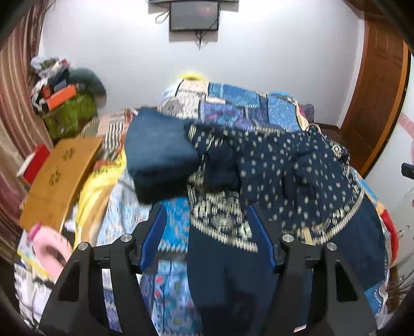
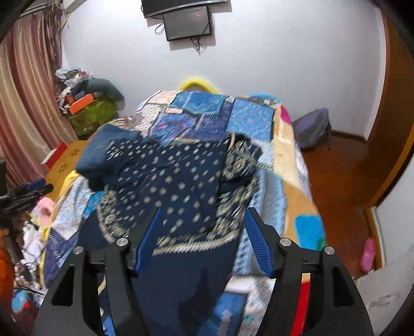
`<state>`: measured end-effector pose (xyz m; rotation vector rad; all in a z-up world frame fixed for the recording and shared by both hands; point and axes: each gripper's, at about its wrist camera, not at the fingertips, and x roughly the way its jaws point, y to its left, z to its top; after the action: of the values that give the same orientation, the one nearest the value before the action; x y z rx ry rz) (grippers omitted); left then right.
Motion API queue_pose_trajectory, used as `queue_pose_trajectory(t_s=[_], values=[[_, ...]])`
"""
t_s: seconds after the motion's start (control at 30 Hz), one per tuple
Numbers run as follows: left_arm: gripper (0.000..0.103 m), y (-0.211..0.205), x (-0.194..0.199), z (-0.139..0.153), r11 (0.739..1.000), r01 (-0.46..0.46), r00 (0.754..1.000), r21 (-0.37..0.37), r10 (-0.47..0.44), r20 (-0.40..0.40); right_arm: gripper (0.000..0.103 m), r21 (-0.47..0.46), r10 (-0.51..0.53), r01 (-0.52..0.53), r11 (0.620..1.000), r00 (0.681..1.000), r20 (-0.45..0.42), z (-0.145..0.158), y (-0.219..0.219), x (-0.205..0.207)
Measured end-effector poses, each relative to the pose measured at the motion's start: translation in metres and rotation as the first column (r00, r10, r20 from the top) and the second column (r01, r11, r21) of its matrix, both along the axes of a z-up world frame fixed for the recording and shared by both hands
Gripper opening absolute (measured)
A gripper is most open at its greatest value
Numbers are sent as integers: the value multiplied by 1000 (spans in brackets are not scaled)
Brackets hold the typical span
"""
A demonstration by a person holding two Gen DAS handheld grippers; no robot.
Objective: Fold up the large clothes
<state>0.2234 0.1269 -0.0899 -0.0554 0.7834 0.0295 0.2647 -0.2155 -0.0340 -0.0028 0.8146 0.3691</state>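
A large navy garment with a cream dot print and a patterned border lies crumpled on the bed; it also shows in the right wrist view. A folded plain blue cloth lies to its left, also in the right wrist view. My left gripper is open above the garment's near end, jaws wide apart, nothing held. My right gripper is open above the same garment, nothing held. Both views are motion-blurred.
The bed carries a blue patchwork quilt. A wooden board and clutter stand at the left. A pink slipper lies near left. A backpack and wooden floor are at the right. A wall screen hangs ahead.
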Motion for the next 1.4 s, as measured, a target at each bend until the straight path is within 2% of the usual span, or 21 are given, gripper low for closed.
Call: queue_pose_trajectory(t_s=[0.17,0.3,0.43,0.57,0.7,0.77,0.9,1.0,1.07,1.13,1.17,1.23,1.27,1.3,1.33,1.4], values=[[66,12,-21,-34,999,-30,996,-40,27,-90,62,-17,-6,5,1000,999,-42,-22,6,-19],[66,24,-30,-71,991,-63,982,-122,40,-184,62,-25,-7,4,1000,995,-95,-42,7,-32],[66,27,-36,-112,972,-75,958,-221,9,-286,62,-21,-21,18,1000,987,-158,-64,5,-43],[66,27,-39,-144,947,-100,936,-305,-14,-351,62,-7,-35,34,999,971,-235,-89,4,-46],[66,30,-40,-173,893,-152,915,-423,-35,-402,62,18,-37,45,999,951,-306,-109,4,-48],[67,32,-43,-184,856,-178,912,-485,-42,-409,62,34,-34,48,998,943,-332,-117,4,-48],[70,39,-46,-198,781,-225,915,-583,-37,-402,64,67,-23,51,996,932,-362,-131,8,-47],[71,41,-47,-202,752,-230,921,-618,-38,-388,65,94,-25,60,994,941,-339,-131,9,-46],[71,39,-47,-200,755,-220,926,-618,-39,-376,65,117,-42,86,989,940,-337,-132,7,-45],[53,34,-48,-192,769,-177,935,-614,-64,-349,59,134,-51,100,986,943,-328,-130,6,-45],[48,30,-48,-188,779,-160,937,-606,-73,-342,54,139,-43,92,986,947,-319,-128,7,-45],[31,25,-46,-177,807,-124,941,-577,-88,-326,30,132,-35,77,988,955,-294,-122,9,-46],[25,21,-45,-171,824,-105,943,-556,-94,-318,25,138,-27,69,988,958,-284,-119,9,-46],[15,18,-43,-165,832,-83,947,-549,-106,-303,14,153,-19,64,986,959,-282,-117,9,-44],[15,15,-40,-156,834,-61,952,-548,-115,-282,10,181,-7,61,982,958,-287,-115,8,-41],[15,14,-35,-138,850,-28,964,-526,-117,-240,10,247,18,59,967,954,-298,-110,5,-34]])
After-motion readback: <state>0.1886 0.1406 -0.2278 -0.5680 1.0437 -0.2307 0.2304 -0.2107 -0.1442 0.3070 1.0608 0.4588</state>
